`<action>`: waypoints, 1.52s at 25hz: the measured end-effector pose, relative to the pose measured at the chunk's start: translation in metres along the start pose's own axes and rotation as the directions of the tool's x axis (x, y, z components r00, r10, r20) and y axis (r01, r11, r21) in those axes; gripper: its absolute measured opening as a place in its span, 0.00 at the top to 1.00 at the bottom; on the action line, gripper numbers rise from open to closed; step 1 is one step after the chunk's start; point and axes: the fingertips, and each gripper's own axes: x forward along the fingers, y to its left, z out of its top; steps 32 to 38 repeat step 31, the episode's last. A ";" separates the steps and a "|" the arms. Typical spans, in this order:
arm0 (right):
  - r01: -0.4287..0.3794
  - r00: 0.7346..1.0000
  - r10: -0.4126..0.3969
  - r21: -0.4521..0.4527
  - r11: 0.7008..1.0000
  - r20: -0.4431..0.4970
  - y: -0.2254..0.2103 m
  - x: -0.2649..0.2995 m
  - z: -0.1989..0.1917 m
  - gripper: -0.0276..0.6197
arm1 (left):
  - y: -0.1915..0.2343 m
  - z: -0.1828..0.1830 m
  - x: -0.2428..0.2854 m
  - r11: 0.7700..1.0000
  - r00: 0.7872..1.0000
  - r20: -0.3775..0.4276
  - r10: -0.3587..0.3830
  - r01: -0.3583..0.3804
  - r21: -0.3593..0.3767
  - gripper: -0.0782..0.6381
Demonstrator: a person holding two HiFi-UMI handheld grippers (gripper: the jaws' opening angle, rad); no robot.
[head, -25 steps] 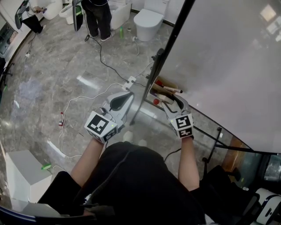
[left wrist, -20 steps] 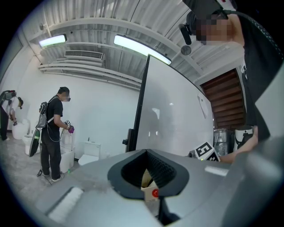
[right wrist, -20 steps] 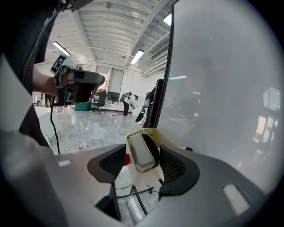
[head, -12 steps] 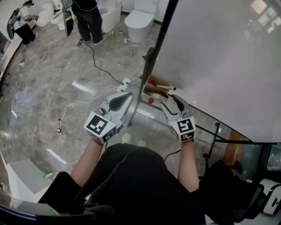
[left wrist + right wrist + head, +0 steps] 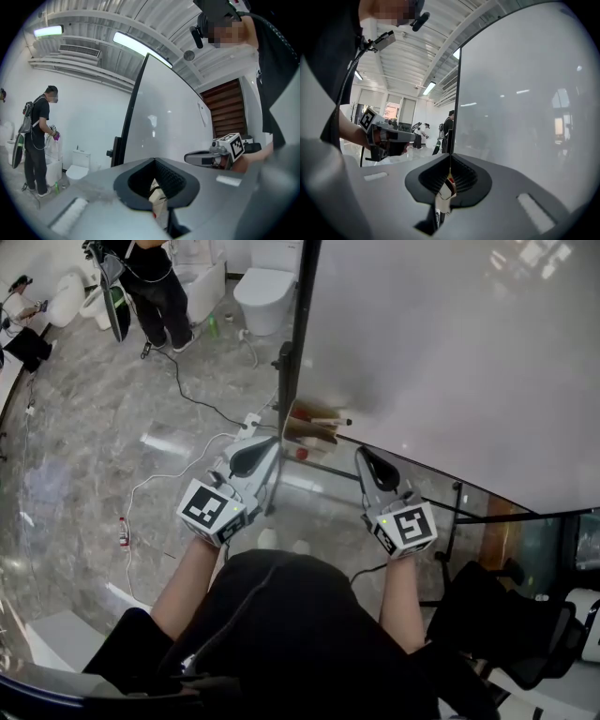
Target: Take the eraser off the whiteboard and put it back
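Observation:
The whiteboard (image 5: 450,352) fills the upper right of the head view, its face blank. At its lower left corner hangs a small tray (image 5: 309,427) holding markers and a tan block; I cannot tell which piece is the eraser. My right gripper (image 5: 362,455) hovers just right of the tray, jaws shut with nothing between them, and its own view (image 5: 450,157) shows the tips meeting. My left gripper (image 5: 269,442) is held left of the tray beside the board's black post (image 5: 292,352), jaws shut and empty, the tips touching in the left gripper view (image 5: 154,160).
A person (image 5: 150,287) stands at the far left near a toilet (image 5: 265,282). Cables and a power strip (image 5: 251,420) lie on the marble floor. A black chair (image 5: 487,615) is at the lower right.
The right gripper was open at the tray; it has drawn back and up from it and shut with nothing in it. The left gripper has shifted slightly.

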 end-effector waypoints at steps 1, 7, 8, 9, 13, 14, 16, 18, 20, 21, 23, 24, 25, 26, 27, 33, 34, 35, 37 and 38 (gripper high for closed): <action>0.007 1.000 -0.007 -0.001 1.000 0.010 0.000 -0.004 0.004 0.94 | -0.002 0.000 0.002 1.000 1.000 0.000 -0.008 0.008 0.001 0.89; 0.045 0.996 -0.047 0.031 0.999 0.069 -0.006 -0.024 0.022 0.94 | -0.011 0.003 0.010 0.999 0.999 0.006 -0.042 0.042 -0.004 0.89; 0.051 0.996 -0.054 0.035 0.998 0.074 -0.008 -0.027 0.023 0.94 | -0.012 0.003 0.011 0.999 0.999 0.007 -0.046 0.046 -0.003 0.89; 0.059 0.995 -0.061 0.036 0.998 0.076 -0.009 -0.030 0.023 0.94 | -0.013 0.003 0.012 0.999 0.999 0.007 -0.051 0.051 -0.001 0.89; 0.083 0.993 -0.086 0.041 0.996 0.077 -0.012 -0.037 0.021 0.94 | -0.019 0.004 0.016 0.998 0.998 0.006 -0.069 0.069 0.006 0.89; 0.086 0.993 -0.089 0.042 0.995 0.077 -0.012 -0.038 0.021 0.94 | -0.020 0.004 0.016 0.997 0.997 0.005 -0.071 0.071 0.007 0.89; 0.090 0.993 -0.093 0.043 0.995 0.076 -0.012 -0.040 0.020 0.94 | -0.021 0.004 0.016 0.997 0.997 0.002 -0.075 0.075 0.007 0.89; 0.090 0.993 -0.093 0.044 0.995 0.076 -0.011 -0.042 0.020 0.94 | -0.022 0.003 0.015 0.997 0.997 -0.002 -0.075 0.075 0.007 0.89; 0.088 0.993 -0.091 0.044 0.995 0.076 -0.011 -0.042 0.019 0.94 | -0.023 0.002 0.015 0.997 0.997 -0.005 -0.072 0.072 0.006 0.89; 0.087 0.993 -0.090 0.044 0.995 0.075 -0.011 -0.043 0.019 0.94 | -0.023 0.001 0.015 0.997 0.998 -0.006 -0.070 0.070 0.006 0.89; 0.084 0.993 -0.087 0.044 0.996 0.077 -0.012 -0.042 0.019 0.94 | -0.022 -0.001 0.015 0.998 0.998 -0.008 -0.068 0.068 0.006 0.89; 0.081 0.993 -0.084 0.043 0.996 0.078 -0.012 -0.042 0.019 0.94 | -0.022 -0.001 0.015 0.998 0.998 -0.009 -0.067 0.067 0.008 0.89; 0.078 0.994 -0.081 0.043 0.996 0.078 -0.012 -0.041 0.018 0.94 | -0.021 -0.001 0.015 0.998 0.998 -0.010 -0.068 0.068 0.013 0.89; 0.075 0.994 -0.078 0.042 0.996 0.076 -0.011 -0.040 0.018 0.94 | -0.021 -0.002 0.015 0.997 0.997 -0.013 -0.070 0.071 0.021 0.89; 0.072 0.994 -0.075 0.041 0.997 0.074 -0.011 -0.039 0.017 0.94 | -0.020 -0.002 0.015 0.997 0.997 -0.014 -0.072 0.072 0.027 0.89; 0.060 0.996 -0.063 0.035 0.998 0.071 -0.009 -0.036 0.016 0.94 | -0.021 0.000 0.013 0.998 0.998 -0.010 -0.063 0.063 0.015 0.89; 0.060 0.996 -0.063 0.035 0.998 0.071 -0.009 -0.036 0.016 0.94 | -0.021 0.000 0.013 0.998 0.998 -0.010 -0.063 0.063 0.015 0.89; 0.060 0.996 -0.063 0.035 0.998 0.071 -0.009 -0.036 0.016 0.94 | -0.021 0.000 0.013 0.998 0.998 -0.010 -0.063 0.063 0.015 0.89; 0.060 0.996 -0.063 0.035 0.998 0.071 -0.009 -0.036 0.016 0.94 | -0.021 0.000 0.013 0.998 0.998 -0.010 -0.063 0.063 0.015 0.89; 0.060 0.996 -0.063 0.035 0.998 0.071 -0.009 -0.036 0.016 0.94 | -0.021 0.000 0.013 0.998 0.998 -0.010 -0.063 0.063 0.015 0.89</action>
